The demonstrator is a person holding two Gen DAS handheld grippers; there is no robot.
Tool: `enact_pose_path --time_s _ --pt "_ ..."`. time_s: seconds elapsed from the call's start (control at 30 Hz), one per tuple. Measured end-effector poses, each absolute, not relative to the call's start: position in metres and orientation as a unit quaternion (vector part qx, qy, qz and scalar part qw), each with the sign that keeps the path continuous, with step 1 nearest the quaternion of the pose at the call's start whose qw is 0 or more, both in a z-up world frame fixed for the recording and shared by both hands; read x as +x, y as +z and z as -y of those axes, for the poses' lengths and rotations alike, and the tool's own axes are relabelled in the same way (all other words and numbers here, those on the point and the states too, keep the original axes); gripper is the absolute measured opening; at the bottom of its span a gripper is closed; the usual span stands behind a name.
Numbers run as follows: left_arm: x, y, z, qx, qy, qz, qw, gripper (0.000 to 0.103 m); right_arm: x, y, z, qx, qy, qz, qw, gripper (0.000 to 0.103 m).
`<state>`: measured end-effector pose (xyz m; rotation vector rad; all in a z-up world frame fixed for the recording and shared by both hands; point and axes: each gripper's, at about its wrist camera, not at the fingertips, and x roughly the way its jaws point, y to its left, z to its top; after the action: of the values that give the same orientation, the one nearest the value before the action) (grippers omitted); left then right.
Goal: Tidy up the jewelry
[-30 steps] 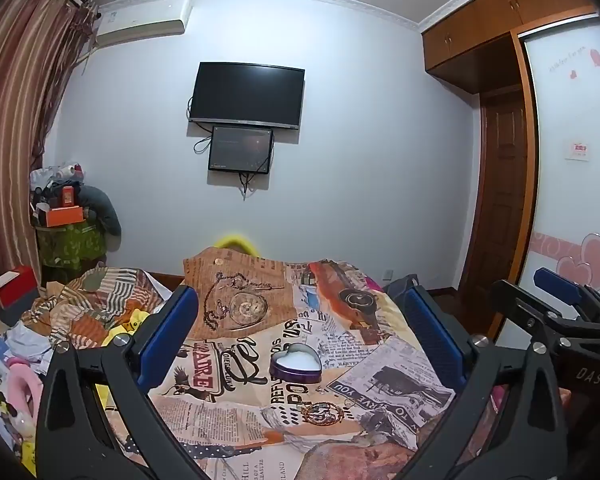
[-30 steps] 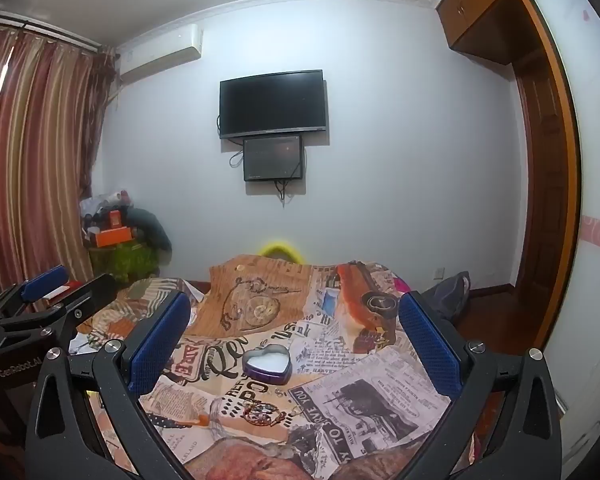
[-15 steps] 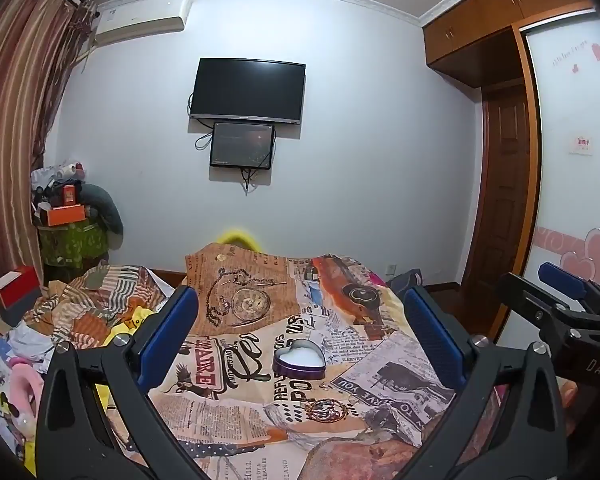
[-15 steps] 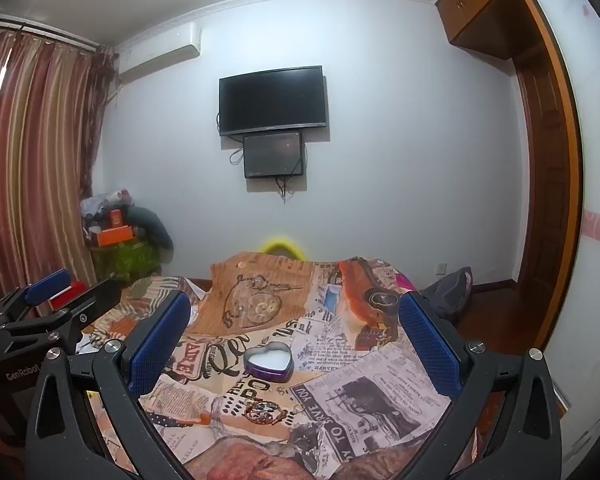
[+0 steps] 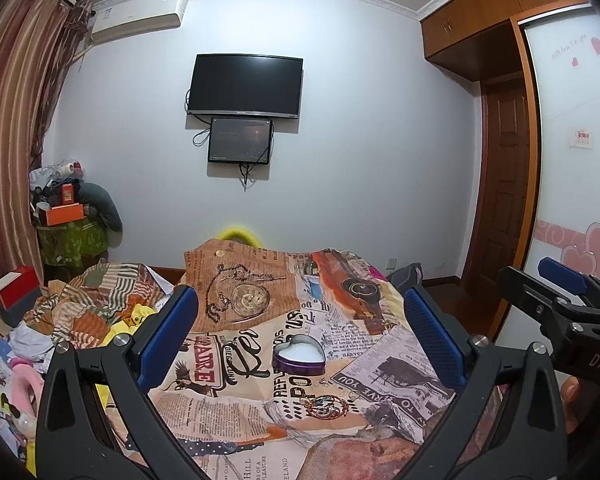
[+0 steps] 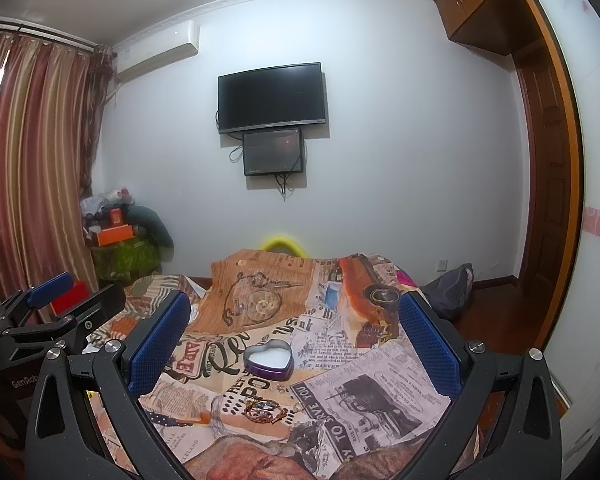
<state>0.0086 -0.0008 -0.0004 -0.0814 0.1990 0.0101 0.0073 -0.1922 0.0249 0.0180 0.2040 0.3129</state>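
Observation:
An open purple heart-shaped tin with a white lining sits on a newspaper-print cloth; it also shows in the right wrist view. A gold and coloured jewelry piece lies on the cloth just in front of the tin, seen too in the right wrist view. My left gripper is open and empty, held above the cloth short of the tin. My right gripper is open and empty, likewise short of the tin. Each gripper shows at the edge of the other's view.
A pile of clothes and toys lies left of the cloth. A red box and a cluttered stand stand by the curtain. A TV hangs on the far wall. A wooden door and a dark bag are at right.
Both grippers have shifted only slightly; the view has tilted a little so the tin and cloth sit marginally differently in frame. Both stay open and empty.

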Motion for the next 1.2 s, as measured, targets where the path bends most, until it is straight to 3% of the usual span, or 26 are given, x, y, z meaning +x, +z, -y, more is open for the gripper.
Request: enact_pose_path --time_s 1.2 --pt "0.0118 -0.0056 0.0063 -0.033 0.007 -0.099 0.994 0.103 0.0103 0.0250 0.1933 0.017 0.156 -0.113 0.981 0.103"
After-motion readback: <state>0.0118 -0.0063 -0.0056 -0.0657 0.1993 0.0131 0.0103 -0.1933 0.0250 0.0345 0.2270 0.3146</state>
